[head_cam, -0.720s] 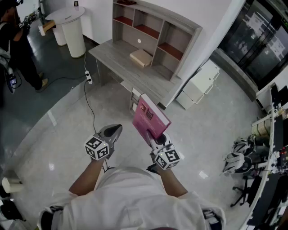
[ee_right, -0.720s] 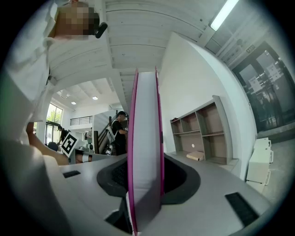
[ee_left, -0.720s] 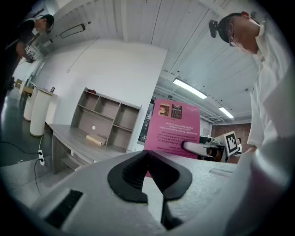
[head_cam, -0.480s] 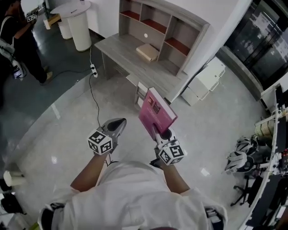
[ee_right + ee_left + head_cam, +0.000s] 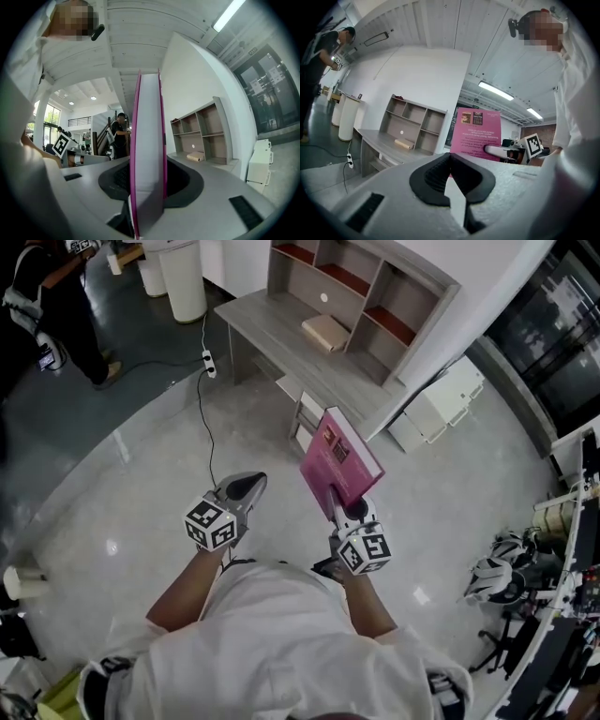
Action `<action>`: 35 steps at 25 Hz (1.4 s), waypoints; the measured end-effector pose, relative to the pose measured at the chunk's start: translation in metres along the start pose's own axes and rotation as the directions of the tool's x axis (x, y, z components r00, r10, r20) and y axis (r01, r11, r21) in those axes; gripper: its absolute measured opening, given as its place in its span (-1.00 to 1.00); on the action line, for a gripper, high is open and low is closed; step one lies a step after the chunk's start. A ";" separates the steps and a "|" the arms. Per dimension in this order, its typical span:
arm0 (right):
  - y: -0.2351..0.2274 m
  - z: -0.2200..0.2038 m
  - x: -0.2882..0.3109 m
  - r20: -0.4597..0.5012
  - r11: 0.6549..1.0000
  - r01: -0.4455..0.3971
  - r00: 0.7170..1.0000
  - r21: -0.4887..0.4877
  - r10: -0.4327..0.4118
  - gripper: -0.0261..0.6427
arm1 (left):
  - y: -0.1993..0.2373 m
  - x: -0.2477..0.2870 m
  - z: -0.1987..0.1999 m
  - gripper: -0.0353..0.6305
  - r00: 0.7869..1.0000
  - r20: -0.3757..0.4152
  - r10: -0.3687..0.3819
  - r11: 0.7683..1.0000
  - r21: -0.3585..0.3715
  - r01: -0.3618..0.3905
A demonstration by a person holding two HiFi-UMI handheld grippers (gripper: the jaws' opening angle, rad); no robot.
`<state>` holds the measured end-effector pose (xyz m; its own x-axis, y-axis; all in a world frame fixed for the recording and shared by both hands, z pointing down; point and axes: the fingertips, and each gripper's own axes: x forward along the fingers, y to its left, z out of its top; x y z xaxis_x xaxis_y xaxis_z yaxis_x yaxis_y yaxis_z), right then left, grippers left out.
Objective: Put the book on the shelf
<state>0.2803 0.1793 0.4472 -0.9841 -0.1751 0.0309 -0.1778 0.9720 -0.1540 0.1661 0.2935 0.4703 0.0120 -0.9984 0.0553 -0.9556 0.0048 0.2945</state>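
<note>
A pink book [image 5: 339,463] stands upright in front of me, my right gripper [image 5: 337,502] shut on its lower edge. In the right gripper view the book [image 5: 149,154] shows edge-on, white pages between pink covers, pinched between the jaws. My left gripper [image 5: 251,482] hovers level to the book's left, shut and holding nothing; its pads [image 5: 436,173] meet. The left gripper view shows the book's pink cover [image 5: 477,133] and the grey shelf [image 5: 412,126] behind it. The shelf unit [image 5: 361,282] with open compartments sits on a grey desk [image 5: 281,343] ahead, well beyond both grippers.
A tan box [image 5: 325,331] lies on the desk under the shelf. A white cabinet [image 5: 436,404] stands right of the desk. A cable and power strip [image 5: 208,362] lie on the floor at left, by a white pedestal [image 5: 183,277]. A person [image 5: 47,315] stands far left. Helmets [image 5: 506,563] lie at right.
The desk and shelf have shifted right and up in the head view as I move along. Both grippers keep their pose, the book still upright in the right one.
</note>
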 end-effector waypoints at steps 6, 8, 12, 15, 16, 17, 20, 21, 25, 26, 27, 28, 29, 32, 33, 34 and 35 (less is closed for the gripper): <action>-0.008 -0.001 0.000 -0.001 0.998 0.060 0.998 -0.020 -0.060 -0.49 | 0.018 -0.016 -0.002 -0.87 0.990 0.001 0.138 0.988 0.068 -0.138; -0.011 -0.004 -0.006 -0.016 0.995 0.086 0.996 -0.041 -0.086 -0.49 | 0.019 -0.023 -0.002 -0.87 0.982 0.004 0.191 0.977 0.090 -0.191; -0.019 -0.011 -0.017 -0.039 0.990 0.130 0.990 -0.050 -0.132 -0.49 | 0.023 -0.031 -0.004 -0.87 0.962 -0.001 0.271 0.958 0.100 -0.270; -0.026 -0.014 -0.027 -0.043 0.988 0.146 0.988 -0.039 -0.148 -0.49 | 0.020 -0.032 -0.005 -0.87 0.954 -0.003 0.299 0.948 0.111 -0.297; -0.029 -0.013 -0.030 -0.042 0.988 0.148 0.988 -0.035 -0.150 -0.49 | 0.018 -0.031 -0.005 -0.87 0.953 -0.005 0.304 0.947 0.114 -0.302; -0.032 -0.012 -0.033 -0.037 0.988 0.148 0.988 -0.030 -0.149 -0.49 | 0.017 -0.030 -0.006 -0.87 0.950 -0.010 0.311 0.945 0.114 -0.308; -0.040 -0.008 -0.043 -0.007 0.991 0.134 0.991 -0.029 -0.134 -0.49 | 0.014 -0.026 -0.014 -0.87 0.944 -0.031 0.329 0.940 0.103 -0.325; -0.042 -0.006 -0.046 -0.001 0.991 0.130 0.992 -0.041 -0.130 -0.49 | 0.012 -0.024 -0.017 -0.87 0.944 -0.034 0.328 0.941 0.101 -0.323; -0.051 -0.008 -0.053 0.005 0.990 0.124 0.992 -0.063 -0.124 -0.49 | 0.002 -0.016 -0.023 -0.87 0.948 -0.032 0.317 0.945 0.100 -0.313; -0.053 -0.008 -0.054 0.006 0.991 0.125 0.992 -0.057 -0.125 -0.49 | 0.000 -0.014 -0.022 -0.87 0.949 -0.030 0.313 0.946 0.099 -0.309; -0.055 -0.008 -0.055 0.007 0.991 0.124 0.992 -0.052 -0.123 -0.49 | -0.004 -0.012 -0.022 -0.87 0.951 -0.027 0.307 0.948 0.098 -0.303; -0.055 -0.007 -0.057 0.009 0.992 0.119 0.993 -0.048 -0.119 -0.49 | -0.007 -0.011 -0.022 -0.87 0.954 -0.026 0.298 0.951 0.098 -0.294; -0.054 -0.007 -0.058 0.012 0.993 0.112 0.994 -0.046 -0.111 -0.49 | -0.010 -0.010 -0.022 -0.87 0.957 -0.025 0.289 0.954 0.096 -0.285; -0.051 -0.007 -0.058 0.019 0.995 0.091 0.996 -0.041 -0.090 -0.49 | -0.013 -0.009 -0.023 -0.87 0.959 -0.033 0.281 0.956 0.093 -0.277; -0.051 -0.007 -0.057 0.020 0.995 0.088 0.996 -0.040 -0.087 -0.49 | -0.013 -0.010 -0.023 -0.87 0.958 -0.036 0.285 0.955 0.093 -0.281; -0.050 -0.007 -0.057 0.022 0.996 0.085 0.996 -0.037 -0.084 -0.49 | -0.013 -0.011 -0.023 -0.87 0.956 -0.037 0.291 0.953 0.093 -0.287; -0.050 -0.006 -0.057 0.024 0.996 0.081 0.996 -0.036 -0.080 -0.49 | -0.013 -0.012 -0.022 -0.87 0.954 -0.036 0.297 0.952 0.091 -0.293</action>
<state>0.3455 0.1417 0.4587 -0.9664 -0.2564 0.0194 -0.2569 0.9595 -0.1155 0.1854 0.3072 0.4871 -0.2619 -0.9491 0.1749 -0.9399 0.2920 0.1772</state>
